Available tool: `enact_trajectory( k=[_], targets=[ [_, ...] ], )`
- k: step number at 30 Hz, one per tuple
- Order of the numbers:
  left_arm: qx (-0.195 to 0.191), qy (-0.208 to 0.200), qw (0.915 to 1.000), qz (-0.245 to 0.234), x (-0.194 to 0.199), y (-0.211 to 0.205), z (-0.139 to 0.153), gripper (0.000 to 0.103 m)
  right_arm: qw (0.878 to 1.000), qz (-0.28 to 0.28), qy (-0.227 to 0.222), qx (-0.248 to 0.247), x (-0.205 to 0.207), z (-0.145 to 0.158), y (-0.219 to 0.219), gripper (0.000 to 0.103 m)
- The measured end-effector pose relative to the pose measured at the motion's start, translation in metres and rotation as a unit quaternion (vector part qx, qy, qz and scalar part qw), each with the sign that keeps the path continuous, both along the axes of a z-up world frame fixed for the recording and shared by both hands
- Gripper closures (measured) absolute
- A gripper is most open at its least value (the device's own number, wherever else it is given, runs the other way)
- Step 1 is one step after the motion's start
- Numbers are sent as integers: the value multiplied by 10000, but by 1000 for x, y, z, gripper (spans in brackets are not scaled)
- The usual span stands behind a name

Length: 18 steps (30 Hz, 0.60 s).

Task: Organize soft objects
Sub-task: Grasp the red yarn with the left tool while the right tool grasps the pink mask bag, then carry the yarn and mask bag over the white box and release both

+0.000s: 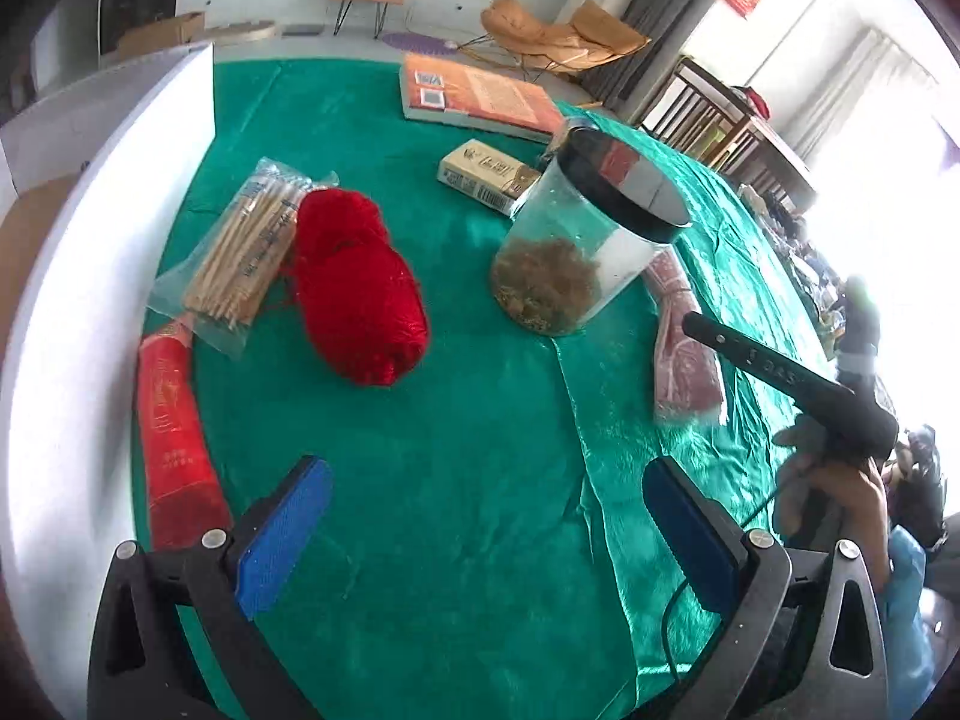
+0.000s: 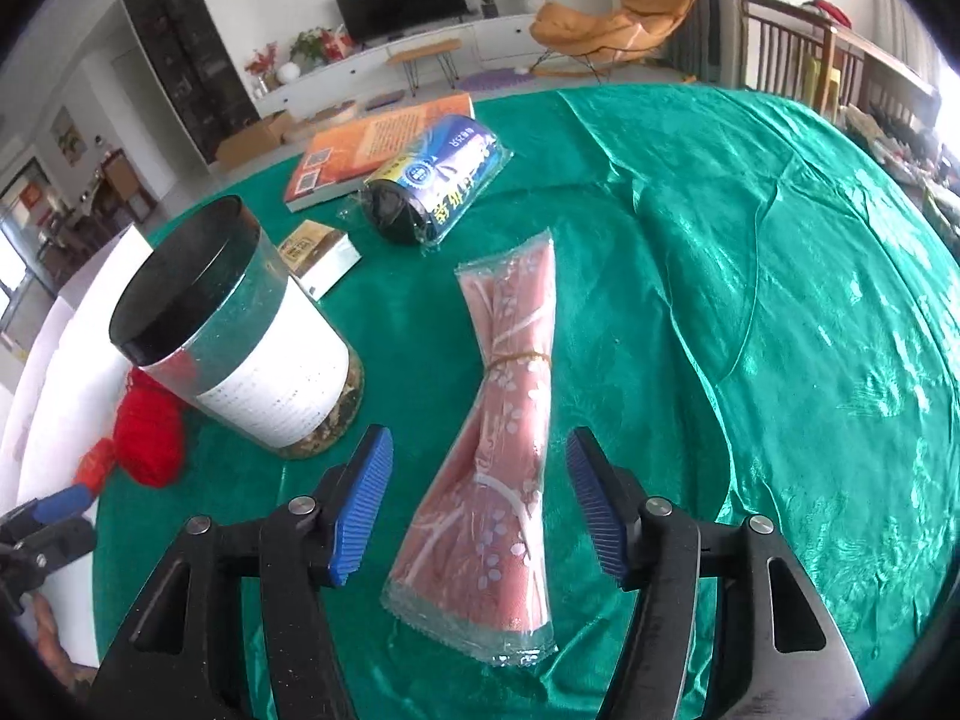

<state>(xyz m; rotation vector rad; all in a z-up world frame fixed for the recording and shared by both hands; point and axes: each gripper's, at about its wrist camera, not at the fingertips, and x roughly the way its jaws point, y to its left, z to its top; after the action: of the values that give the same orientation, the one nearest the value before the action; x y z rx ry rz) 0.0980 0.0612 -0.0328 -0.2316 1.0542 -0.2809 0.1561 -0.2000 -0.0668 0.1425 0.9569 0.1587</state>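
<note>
Right wrist view: the right gripper (image 2: 479,501) hangs just above the green-draped bench (image 2: 750,276), its blue-padded jaws spread wide and gripping nothing. Between them lies the pink towel pack (image 2: 501,420), a floral cloth in clear wrap, cinched at the middle by a thin band; one blue pad stands on each side of its lower half, and I cannot tell whether either touches it. To the left stands a clear jar (image 2: 240,330) with a black lid and white label, dried matter at its bottom. Beyond the pack lie a wrapped roll (image 2: 438,180) with a blue label, a small box (image 2: 318,252) and an orange book (image 2: 372,144).

From the left wrist, the left gripper (image 1: 486,534) is likewise splayed open over bare green cloth, holding nothing. Ahead of it a red yarn skein (image 1: 357,288) lies beside a bag of wooden sticks (image 1: 246,246), the two touching. A red tube (image 1: 177,438) lies along the bench's left edge, by a white board (image 1: 84,300). The jar stands right of the yarn, the towel pack beyond it.
</note>
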Motion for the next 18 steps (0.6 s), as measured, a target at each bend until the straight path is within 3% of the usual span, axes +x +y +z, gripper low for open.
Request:
enact_trajectory(
  k=[3,5,8,10,12,13,14,15,17,18],
  targets=[
    [572,-495,9967,306,3,-1,14,0,10000,-62,47,-34,4,-7,-6,39],
    [842,-555,9919,774,28,1,7,0,9997,-178,164,69,16,-13,-7,39],
    [1108,-233,9847,1326,73,6,-24,4,9993,-224,235,177,25,-14,-5,39],
    [1212,122,9832,1358,92,4,-46,16,9991,-86,401,40,30,-16,3,39],
    [1355,308,9822,1261,101,-1,-60,20,9984,110,525,-149,33,-20,11,39],
    [1463,285,9814,1213,103,-4,-62,24,9982,165,506,-264,33,-21,14,43],
    [1544,237,9810,1151,104,-6,-63,36,9980,128,481,-391,33,-21,15,53],
    [1542,212,9823,1038,106,-9,-64,46,9981,72,497,-366,34,-21,12,75],
    [1439,135,9849,955,107,-11,-58,57,9989,-102,431,-131,35,-14,4,79],
    [1238,58,9881,906,105,-9,-52,57,9993,-165,336,-98,34,-7,1,80]
  ],
)
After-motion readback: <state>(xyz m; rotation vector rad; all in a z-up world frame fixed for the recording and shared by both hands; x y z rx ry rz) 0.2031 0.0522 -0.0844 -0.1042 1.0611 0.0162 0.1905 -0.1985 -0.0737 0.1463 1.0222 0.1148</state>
